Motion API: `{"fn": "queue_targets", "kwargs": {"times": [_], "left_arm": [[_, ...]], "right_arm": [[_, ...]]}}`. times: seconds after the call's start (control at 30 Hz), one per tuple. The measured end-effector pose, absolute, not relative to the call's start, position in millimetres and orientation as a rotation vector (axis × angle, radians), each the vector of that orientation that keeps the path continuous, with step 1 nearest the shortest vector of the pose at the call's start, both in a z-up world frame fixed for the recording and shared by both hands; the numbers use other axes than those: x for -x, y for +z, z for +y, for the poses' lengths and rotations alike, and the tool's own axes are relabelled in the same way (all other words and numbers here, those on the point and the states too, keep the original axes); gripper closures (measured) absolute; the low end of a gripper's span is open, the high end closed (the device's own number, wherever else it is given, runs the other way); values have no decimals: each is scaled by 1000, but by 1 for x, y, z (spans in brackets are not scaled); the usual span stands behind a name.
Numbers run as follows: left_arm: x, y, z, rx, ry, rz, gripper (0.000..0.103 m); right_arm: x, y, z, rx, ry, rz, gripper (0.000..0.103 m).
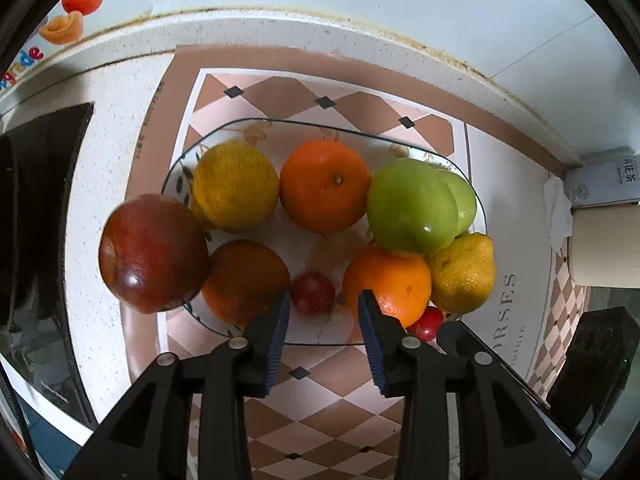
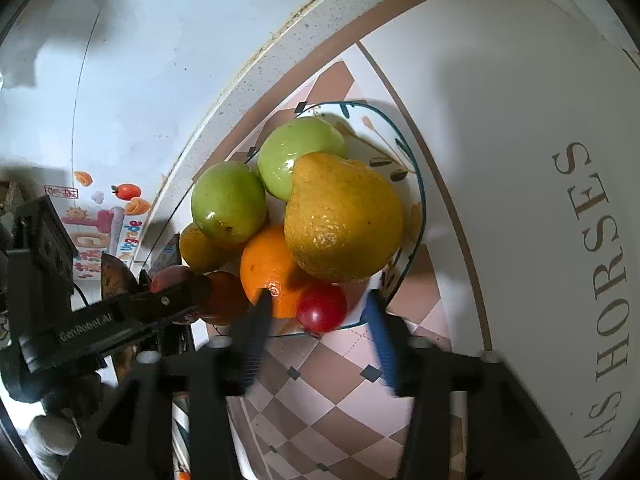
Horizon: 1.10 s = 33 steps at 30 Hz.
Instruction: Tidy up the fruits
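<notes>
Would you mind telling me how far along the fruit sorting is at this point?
Mostly done, it seems: oranges, two green apples and small red fruits already sit on the glass plate. In hand: nothing; the left gripper and right gripper are both open at the plate's near edge. Left: the red apple perches at the plate's left rim and may need seating.

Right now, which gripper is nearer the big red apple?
Left. The left gripper hangs open just right of the apple; the right gripper is across the plate, by the cherry tomato.
</notes>
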<state>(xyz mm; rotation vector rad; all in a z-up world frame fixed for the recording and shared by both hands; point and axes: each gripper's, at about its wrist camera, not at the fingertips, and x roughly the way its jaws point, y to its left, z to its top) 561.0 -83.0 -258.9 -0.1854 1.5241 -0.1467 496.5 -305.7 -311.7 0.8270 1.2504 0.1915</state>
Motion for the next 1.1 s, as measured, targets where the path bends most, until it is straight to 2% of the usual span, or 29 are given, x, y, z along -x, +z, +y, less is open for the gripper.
{"fn": "queue_targets", "kwargs": {"times": [0.07, 0.1, 0.17, 0.23, 0.27, 0.33, 0.47, 0.7, 1.1], "left_arm": [[-559, -256, -83, 185, -140, 1520, 64], [-556, -254, -83, 185, -135, 1512, 59], [-551, -248, -83, 162, -127, 1493, 47], [-544, -242, -83, 125, -109, 1465, 29], [-538, -238, -83, 108, -101, 1446, 26], [-527, -235, -81, 66, -76, 1425, 10], [-503, -235, -77, -10, -10, 1387, 8], [-483, -229, -64, -3, 32, 1340, 7], [-441, -161, -55, -34, 64, 1147, 7]], "right_arm": [[-497, -307, -306, -797, 173, 1257, 32], [-497, -303, -306, -778, 170, 1256, 27], [-495, -294, -308, -714, 151, 1265, 23], [-496, -283, -306, -596, 115, 1281, 13], [-494, -277, -304, -525, 97, 1282, 8], [-490, -266, -302, -375, 38, 1286, 8], [-480, -249, -302, -224, -3, 1265, 5], [-468, -231, -298, -143, -7, 1229, 5], [-431, -170, -276, -96, -10, 1120, 5]]}}
